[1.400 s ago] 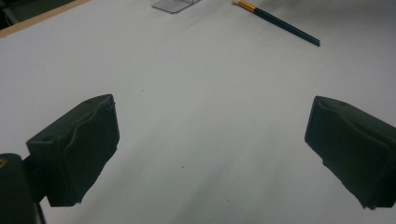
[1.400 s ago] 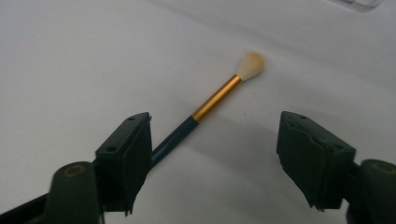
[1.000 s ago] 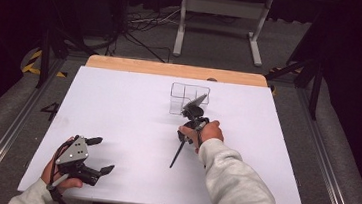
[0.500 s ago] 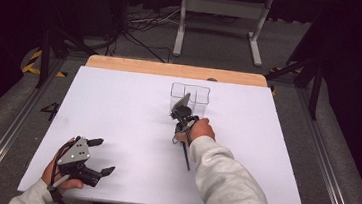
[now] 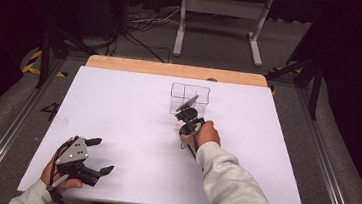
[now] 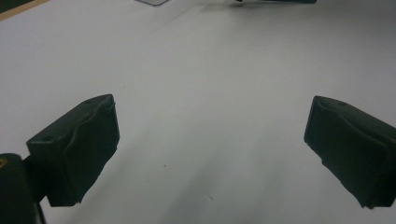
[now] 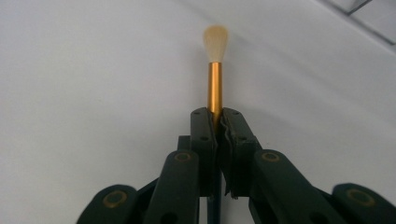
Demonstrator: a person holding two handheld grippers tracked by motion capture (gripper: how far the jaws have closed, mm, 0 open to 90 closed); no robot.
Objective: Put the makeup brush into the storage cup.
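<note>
Small brush (image 7: 215,70) with a pale cream bristle tuft, gold metal ferrule and dark handle: pinched in the right gripper (image 7: 218,116). Jaws pressed together on the ferrule just below the bristles, having just closed onto it. In the right gripper view the tuft and most of the ferrule stick out past the jaw tips; the dark handle runs back down between the jaw bodies. Brush sits low over the white table sheet (image 5: 128,112); cannot tell whether the bristles touch the sheet.

High view: right gripper (image 5: 187,120) is mid-table, a bit right of centre, just on the near side of the clear plastic box (image 5: 190,95) with an inner divider. The gripper's top end overlaps the box's near wall in that view; contact not readable. A pale speck of the brush (image 5: 178,127) shows at the gripper's left edge. The person's right hand (image 5: 203,134) wraps the gripper body, grey sleeve (image 5: 236,187) running off to the bottom edge.

Left gripper (image 5: 99,155): near-left corner of the sheet, well apart from the brush and box, held by the left hand (image 5: 56,175). Jaws spread wide, nothing between them; the left gripper view shows bare sheet between the two black pads (image 6: 79,144).

A wooden board edge (image 5: 172,70) shows along the far side of the sheet.
</note>
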